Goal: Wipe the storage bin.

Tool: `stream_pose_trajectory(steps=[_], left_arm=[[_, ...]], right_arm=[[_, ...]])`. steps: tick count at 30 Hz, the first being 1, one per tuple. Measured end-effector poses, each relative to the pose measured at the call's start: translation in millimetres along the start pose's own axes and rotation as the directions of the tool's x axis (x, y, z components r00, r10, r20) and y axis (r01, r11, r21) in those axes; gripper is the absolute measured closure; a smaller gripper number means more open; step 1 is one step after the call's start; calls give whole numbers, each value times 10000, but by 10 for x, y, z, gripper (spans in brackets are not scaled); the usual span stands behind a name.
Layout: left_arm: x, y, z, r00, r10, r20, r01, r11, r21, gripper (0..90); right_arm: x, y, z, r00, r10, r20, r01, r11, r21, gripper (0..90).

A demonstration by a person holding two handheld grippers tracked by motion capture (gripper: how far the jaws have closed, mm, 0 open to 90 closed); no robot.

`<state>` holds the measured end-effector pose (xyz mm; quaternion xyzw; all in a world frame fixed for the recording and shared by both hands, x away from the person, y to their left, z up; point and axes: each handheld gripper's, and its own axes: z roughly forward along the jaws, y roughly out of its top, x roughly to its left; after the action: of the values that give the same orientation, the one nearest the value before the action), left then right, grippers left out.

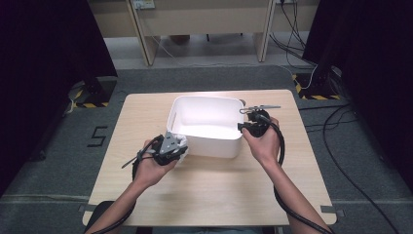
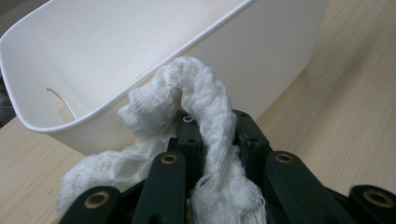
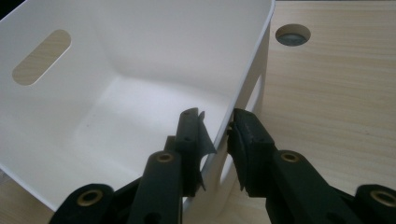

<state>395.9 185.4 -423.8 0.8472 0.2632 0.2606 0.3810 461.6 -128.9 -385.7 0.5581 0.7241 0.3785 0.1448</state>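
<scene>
Cloth (image 2: 205,116), white and knitted, sits clenched in your left tongs (image 2: 212,140) at seven o'clock of the white bin (image 1: 207,141) on the bench (image 1: 209,190). Your right tongs (image 3: 217,135) straddle the bin's three o'clock wall, grasping it.

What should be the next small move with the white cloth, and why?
Probably lift the left gripper a little and carry the white cloth over the rim of the white bin. The cloth is clamped just outside the bin's near wall, while the right gripper straddles the other wall, seemingly steadying the bin.
</scene>
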Motion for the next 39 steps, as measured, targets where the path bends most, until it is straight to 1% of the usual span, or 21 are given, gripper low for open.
stream_pose_trajectory(steps=[6, 7, 9, 10, 11, 14, 15, 24, 28, 30, 39], left_arm=[[-8, -18, 26, 10000, -30, 1, 30, 10000, -50, 753], [-7, -29, 34, 10000, 3, 44, -3, 10000, 34, 753], [-16, -36, 46, 10000, -67, 25, 67, 10000, -28, 753], [-20, -42, 53, 10000, -70, 44, 70, 10000, 4, 753], [-19, -54, 64, 10000, 15, 49, -15, 10000, 75, 753], [-26, -65, 83, 10000, -47, 62, 47, 9999, 93, 753], [-28, -71, 91, 10000, -7, 56, 6, 9999, 132, 753], [-44, -109, 146, 9999, -76, 105, 74, 9998, 192, 753], [-44, -128, 170, 9999, -47, 155, 42, 9995, 314, 753], [-52, -139, 189, 9999, -97, 134, 93, 9995, 285, 753], [-60, -190, 247, 9997, -125, 188, 117, 9990, 430, 753]], right_arm=[[3, 1, 2, 10000, -21, 1, 21, 10000, -1, 732], [2, 1, 3, 10000, -22, -14, 22, 10000, -10, 731], [1, 1, 4, 10000, -21, -17, 21, 10000, -6, 731], [2, 1, 4, 10000, -14, -33, 14, 10000, -10, 730], [3, 1, 3, 10000, -12, -35, 12, 10000, -8, 731], [3, 1, 4, 10000, -13, -41, 13, 10000, -9, 730], [4, 1, 5, 10000, -18, -42, 18, 10000, -9, 730], [7, 3, 9, 10000, -50, -30, 50, 10000, -33, 730], [8, 3, 9, 10000, -52, -26, 52, 10000, -30, 730], [10, 3, 9, 10000, -41, -29, 41, 10000, -30, 729], [12, -1, 10, 10000, -78, -19, 78, 9999, -68, 729]])
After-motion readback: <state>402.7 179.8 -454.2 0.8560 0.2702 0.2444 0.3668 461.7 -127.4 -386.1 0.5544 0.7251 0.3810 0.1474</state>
